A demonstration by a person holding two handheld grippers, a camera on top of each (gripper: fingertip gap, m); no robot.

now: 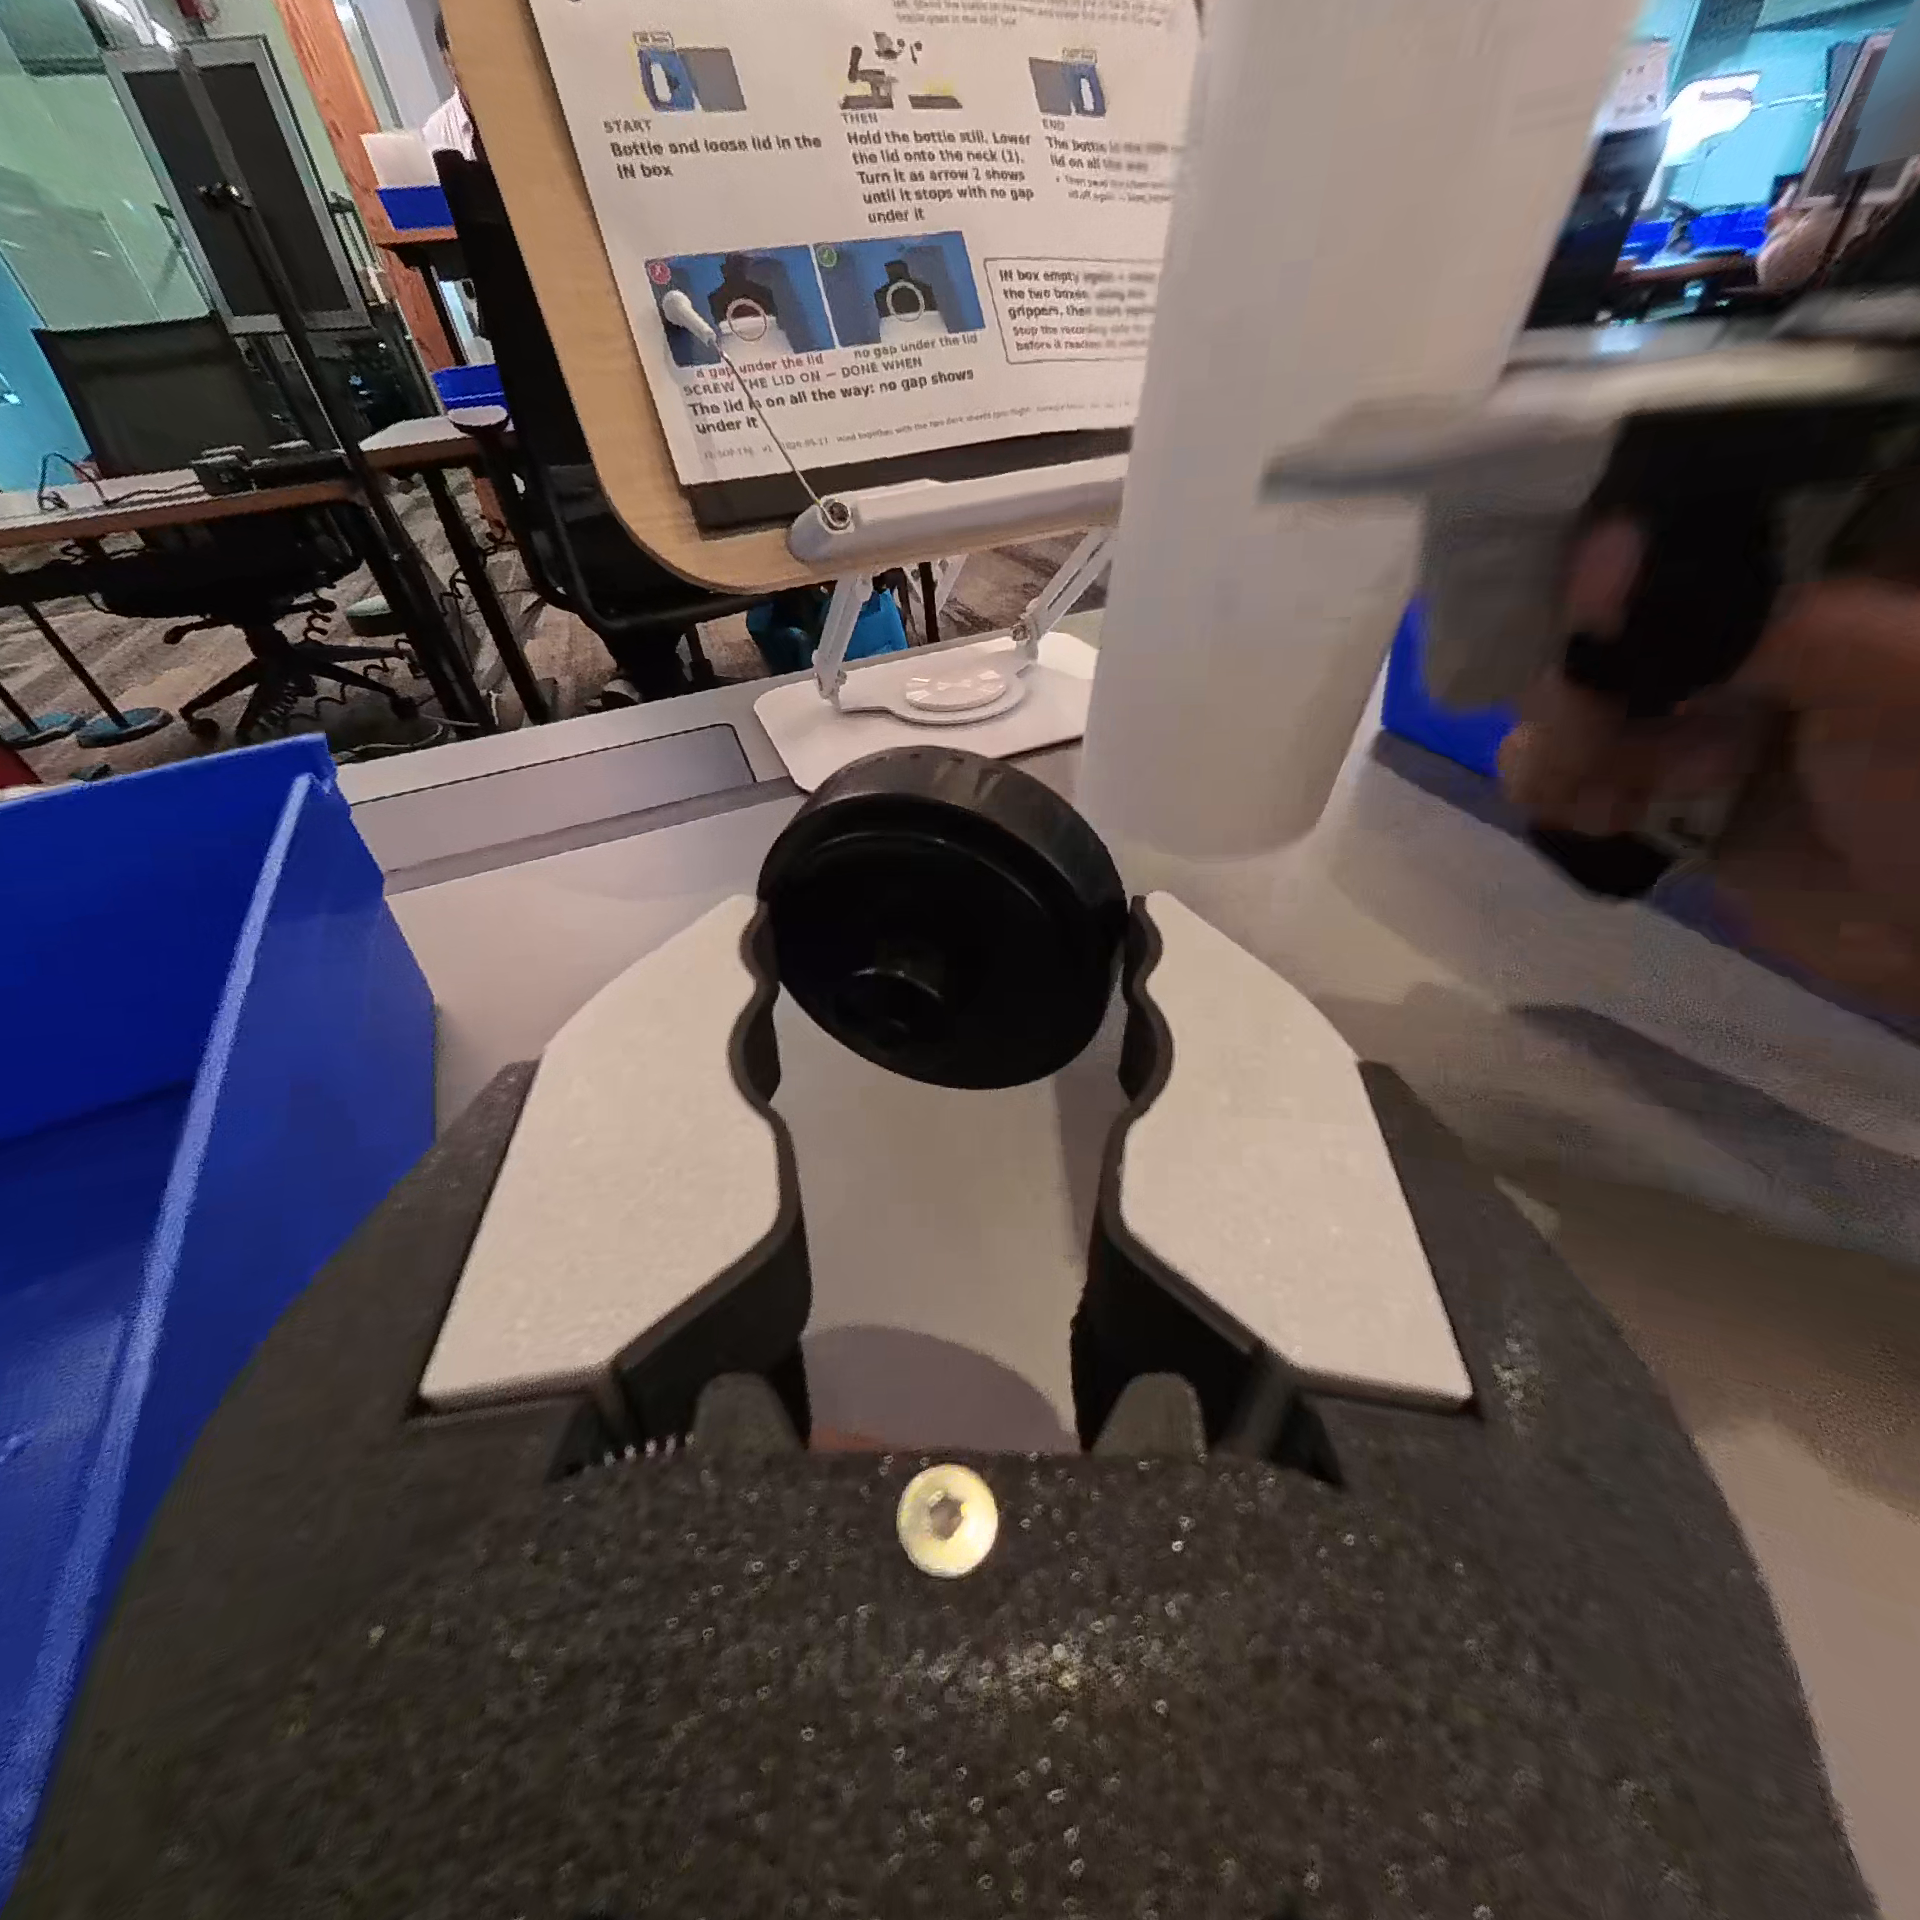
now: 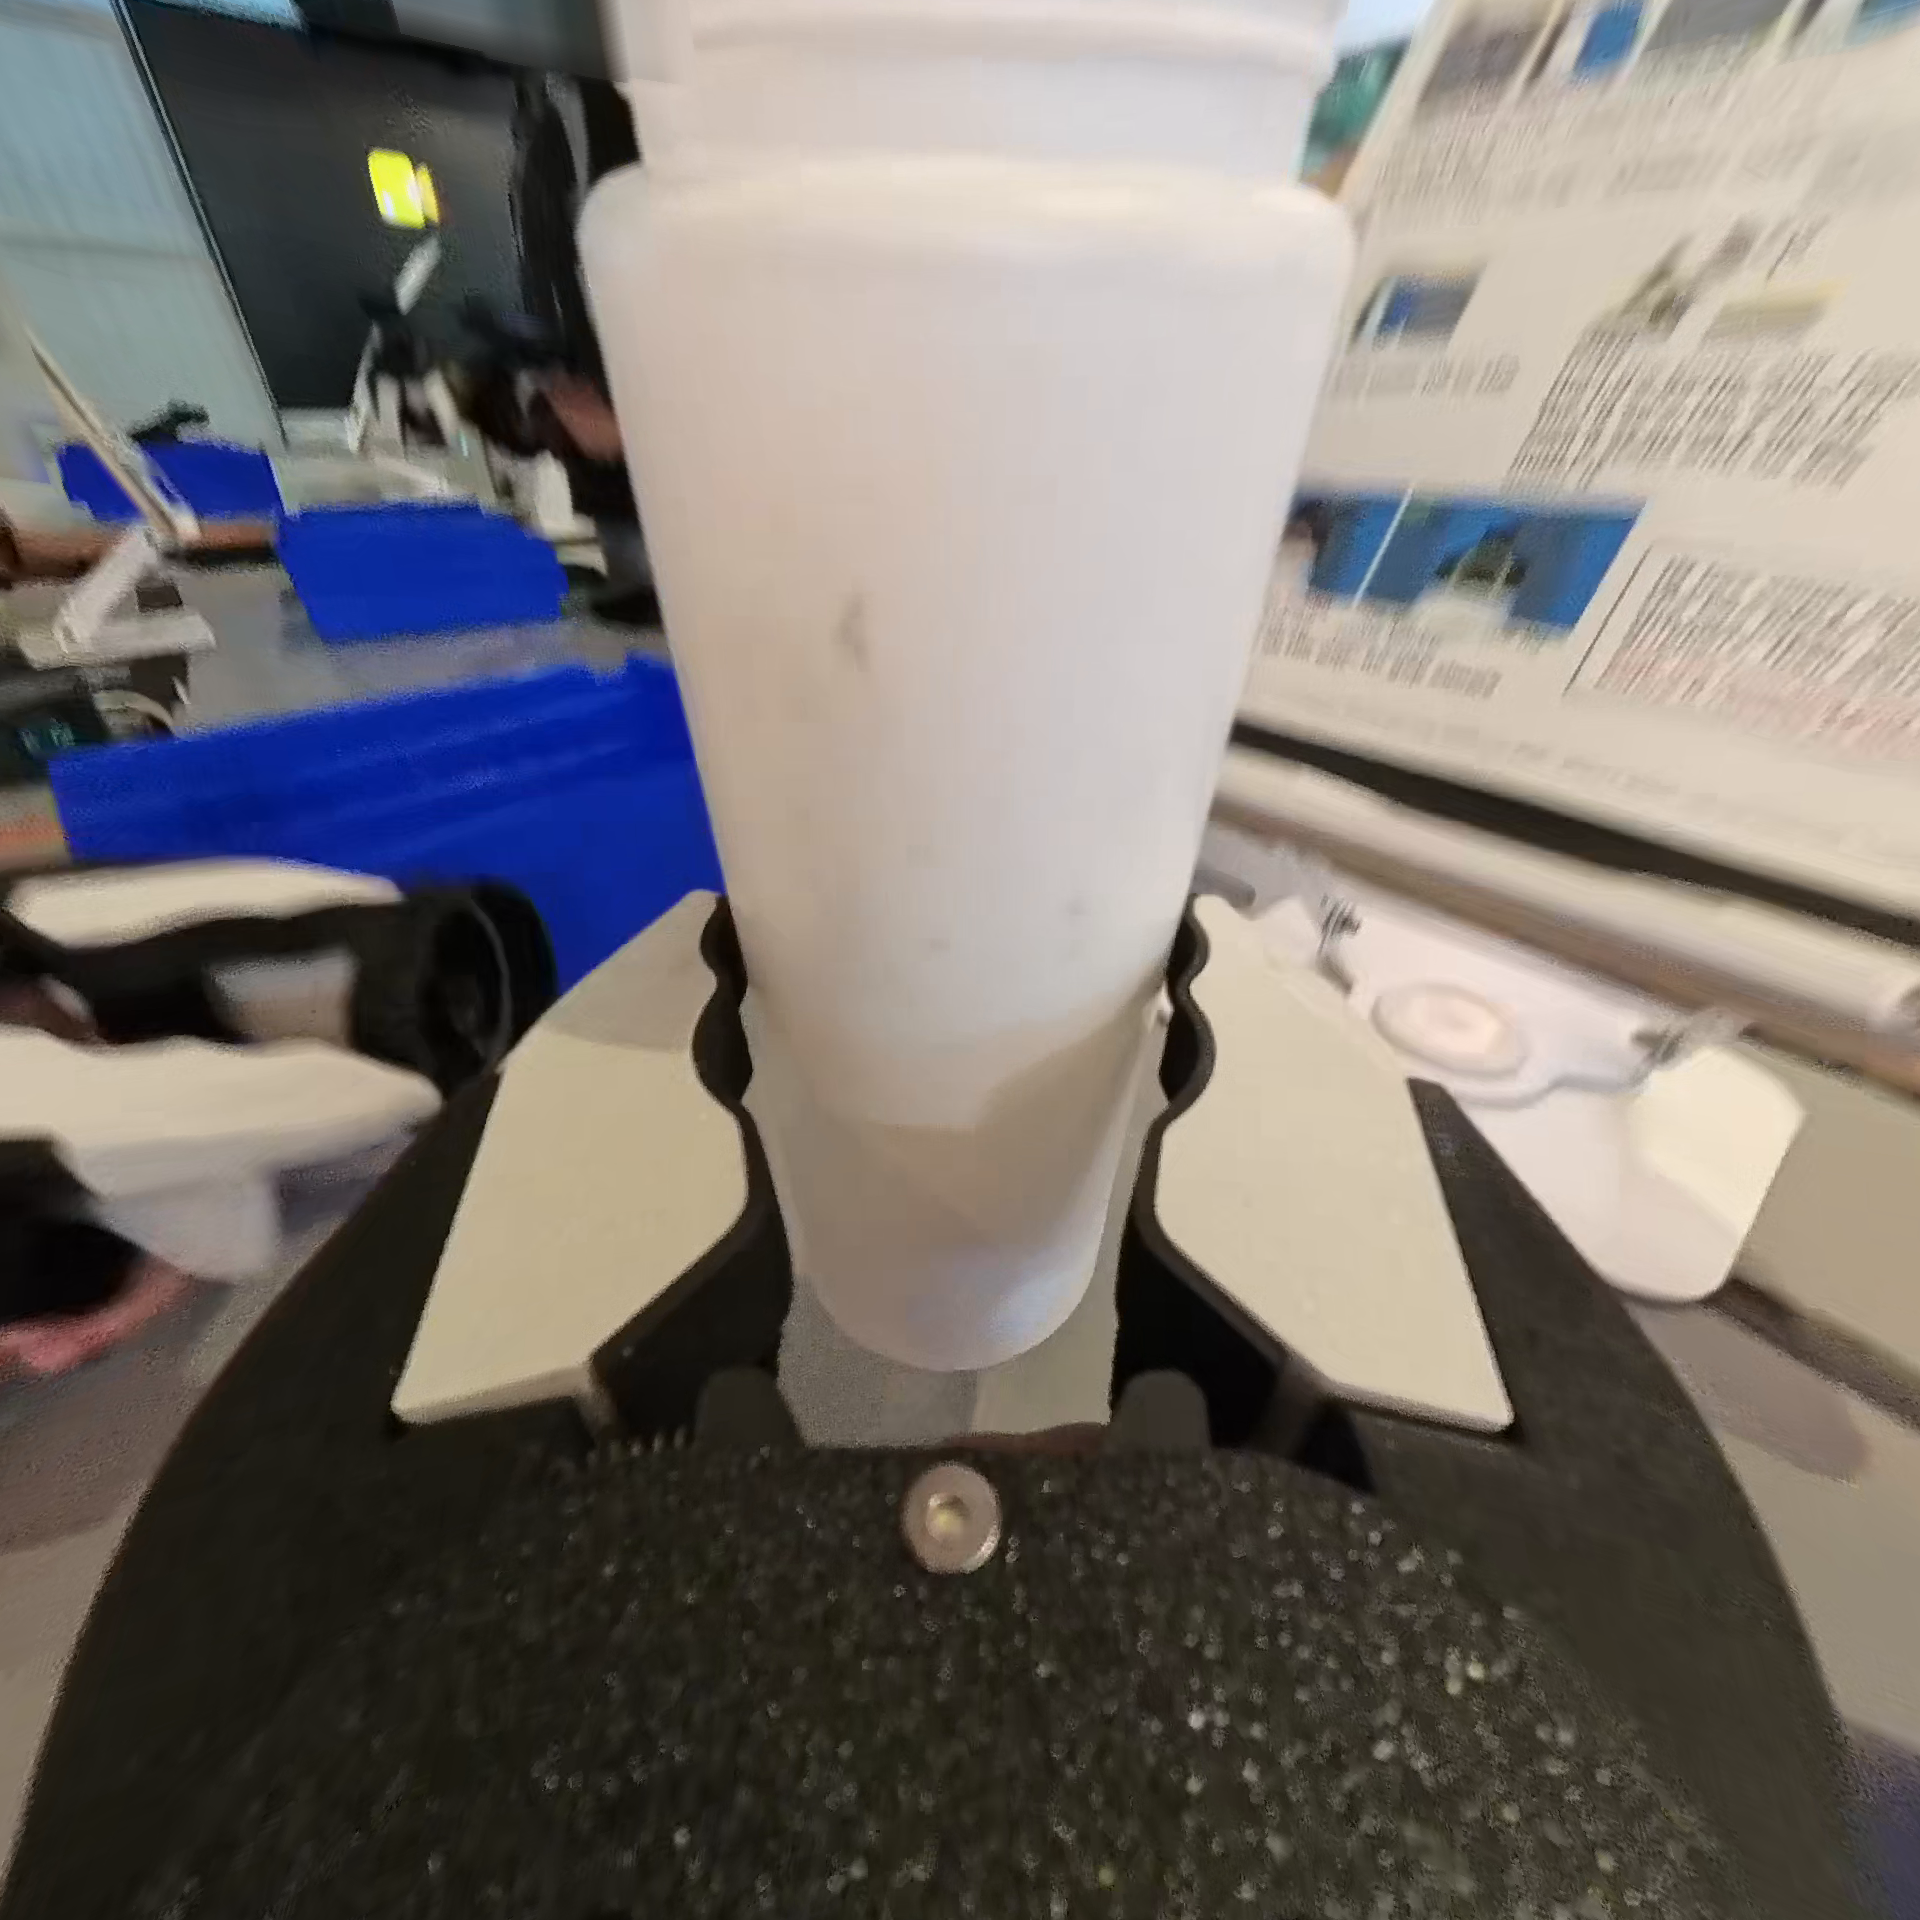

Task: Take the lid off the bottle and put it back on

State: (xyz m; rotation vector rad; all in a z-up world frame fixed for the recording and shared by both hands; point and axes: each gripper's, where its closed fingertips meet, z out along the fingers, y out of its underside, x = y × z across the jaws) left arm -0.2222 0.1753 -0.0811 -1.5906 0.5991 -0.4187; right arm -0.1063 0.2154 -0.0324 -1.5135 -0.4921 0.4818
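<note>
Above grey table (image 1: 582,935): left tool (image 1: 940,925) pinches tilted lid (image 1: 940,925); right tool (image 2: 956,997) clamps upright bottle (image 2: 956,623).

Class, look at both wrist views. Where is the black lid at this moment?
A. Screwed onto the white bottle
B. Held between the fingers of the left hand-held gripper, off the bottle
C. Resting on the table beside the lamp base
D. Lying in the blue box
B: the black lid sits gripped between the left hand-held gripper's fingers, while the white bottle, its neck bare, is in the right hand-held gripper.
</note>
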